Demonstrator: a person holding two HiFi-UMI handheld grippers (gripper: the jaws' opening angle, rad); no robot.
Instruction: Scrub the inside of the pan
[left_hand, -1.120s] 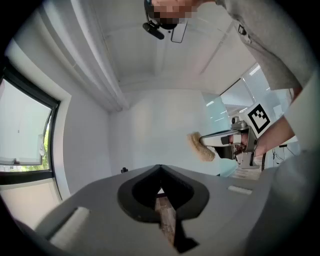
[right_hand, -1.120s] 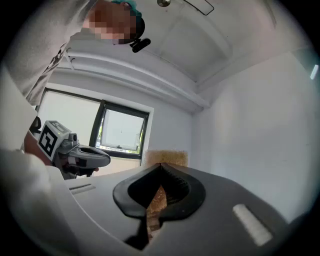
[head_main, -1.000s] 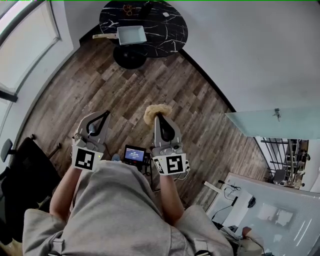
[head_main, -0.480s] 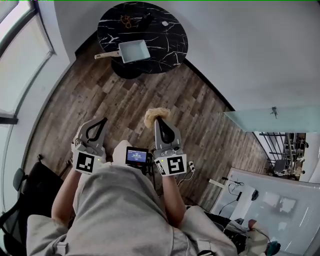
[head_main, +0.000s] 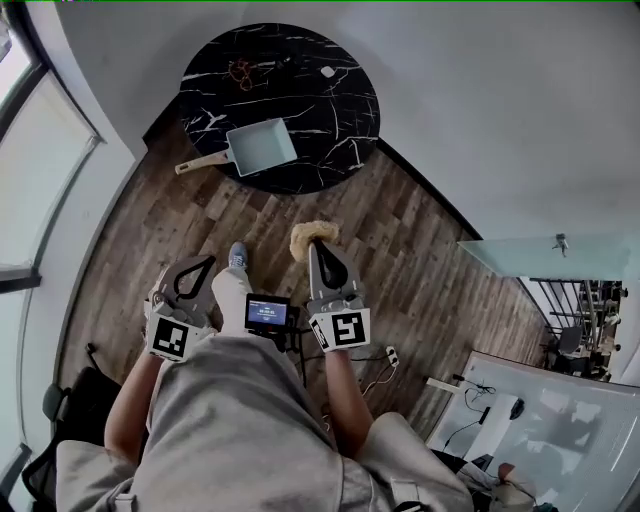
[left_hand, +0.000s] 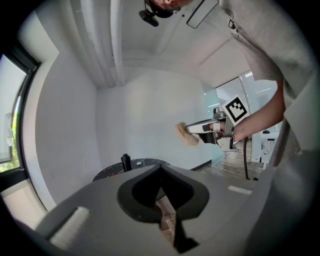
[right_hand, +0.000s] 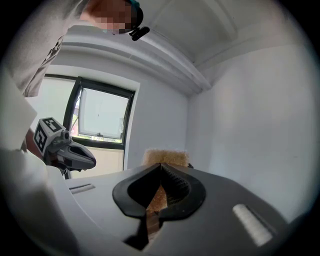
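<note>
Right, wood plank floor (head_main: 420, 250) fills most of the head view, with white walls around it and a window (head_main: 40, 190) on the left.

Round black marble table (head_main: 340, 110) sits at the top, well ahead of the person. The person's grey-shirted torso (head_main: 230, 420) fills the bottom, with both forearms held forward.

Pan (head_main: 262, 146): pale blue, square, upright on the table's near-left part. Its handle points left, out to the table edge. Inside looks bare. It is well apart from both grippers.

Left gripper (head_main: 206, 262): jaws together, nothing between them, confirmed in the left gripper view (left_hand: 160, 170). It is held over the floor at the person's left.

Right gripper (head_main: 316, 248): jaws clamped on a tan sponge (head_main: 312, 236), which sticks out past the tips. The right gripper view (right_hand: 160, 167) shows the sponge (right_hand: 166, 155) pinched between the ribbed pads. It hangs over the floor, short of the table.

Small lit screen (head_main: 268, 312) sits between the two grippers, at the person's waist. One shoe (head_main: 238, 257) shows just ahead of it.

Dark bottle (left_hand: 125, 162) stands on the table in the left gripper view. A few small bits lie at the table's far side, too small to identify.
</note>
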